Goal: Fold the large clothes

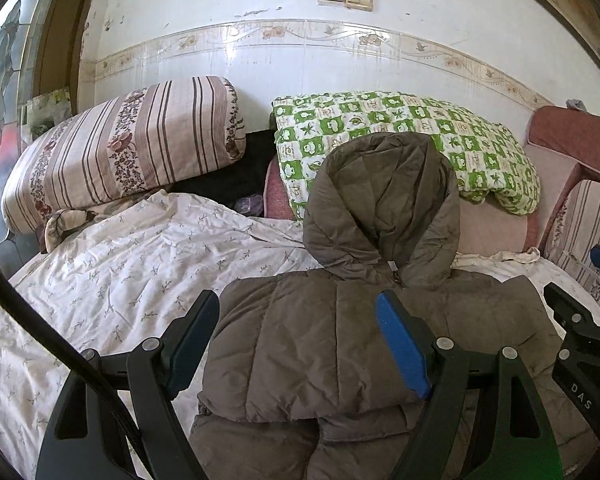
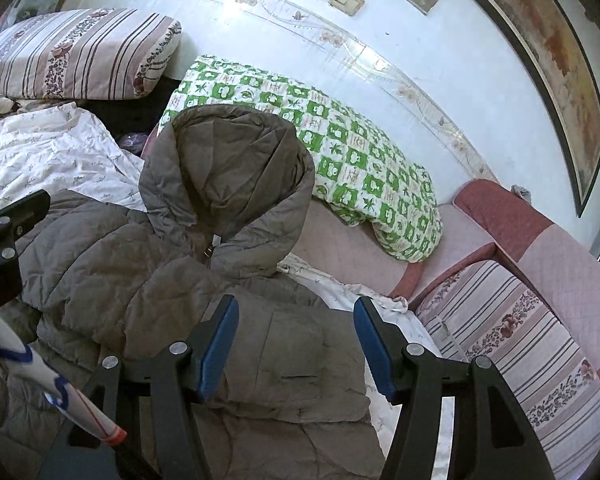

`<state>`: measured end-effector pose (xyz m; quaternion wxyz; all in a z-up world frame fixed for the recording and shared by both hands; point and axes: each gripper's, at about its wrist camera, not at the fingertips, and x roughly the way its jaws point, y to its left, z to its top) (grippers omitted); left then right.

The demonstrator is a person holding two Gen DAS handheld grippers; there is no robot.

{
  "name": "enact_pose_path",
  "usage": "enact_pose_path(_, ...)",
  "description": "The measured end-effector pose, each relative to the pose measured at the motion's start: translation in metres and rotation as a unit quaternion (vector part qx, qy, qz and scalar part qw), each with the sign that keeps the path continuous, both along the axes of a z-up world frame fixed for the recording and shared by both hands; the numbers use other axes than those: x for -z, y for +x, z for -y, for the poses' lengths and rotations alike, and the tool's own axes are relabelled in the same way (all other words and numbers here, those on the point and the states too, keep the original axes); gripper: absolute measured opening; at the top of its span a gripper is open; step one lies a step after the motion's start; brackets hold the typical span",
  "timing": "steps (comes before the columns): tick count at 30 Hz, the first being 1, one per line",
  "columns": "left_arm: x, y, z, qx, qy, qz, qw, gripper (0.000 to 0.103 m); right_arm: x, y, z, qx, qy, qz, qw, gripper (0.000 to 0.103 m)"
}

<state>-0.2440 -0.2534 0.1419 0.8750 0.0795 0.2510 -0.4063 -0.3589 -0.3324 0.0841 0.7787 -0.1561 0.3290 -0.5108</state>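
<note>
Left wrist view: the brown coat [image 1: 340,340] lies on the bed [image 1: 120,280], hood far (flat, so it folds easily). The left gripper [image 1: 298,340] and right gripper [image 2: 296,344] hover with jaws wide, holding nothing.

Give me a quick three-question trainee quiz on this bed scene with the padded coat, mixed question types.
1. True or false: the left tool is clamped on the coat.
2. Multiple choice: what lies right behind the hood? A) striped pillow B) green checked quilt C) framed picture
3. Fill in: the coat's front is closed, with the zip pull just below the ____.

Key
1. False: its jaws stand apart above the coat, gripping nothing.
2. B, the green checked quilt.
3. hood
</note>
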Motion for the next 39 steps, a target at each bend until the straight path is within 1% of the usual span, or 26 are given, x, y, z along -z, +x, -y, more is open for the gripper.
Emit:
enact_pose_path(9,-0.001,-0.001,0.001,-0.005,0.002,0.008,0.9999,0.08,0.0,0.0,-0.002,-0.001,-0.002,0.0,1.0,0.064)
enact_pose_path(13,-0.004,-0.003,-0.002,-0.013,-0.001,0.023,0.9997,0.08,0.0,-0.001,-0.001,0.001,0.001,0.003,1.0,0.064)
enact_pose_path(26,-0.016,-0.005,-0.013,-0.029,-0.017,0.049,0.9982,0.08,-0.004,-0.002,0.0,0.001,0.004,0.006,1.0,0.065)
enact_pose_path(33,-0.026,-0.002,-0.021,-0.029,-0.037,0.044,0.9979,0.08,-0.004,-0.001,0.0,0.001,0.004,0.005,1.0,0.065)
enact_pose_path(39,-0.03,0.001,-0.026,-0.03,-0.044,0.037,0.9979,0.08,-0.004,-0.001,-0.001,0.001,0.003,0.006,1.0,0.065)
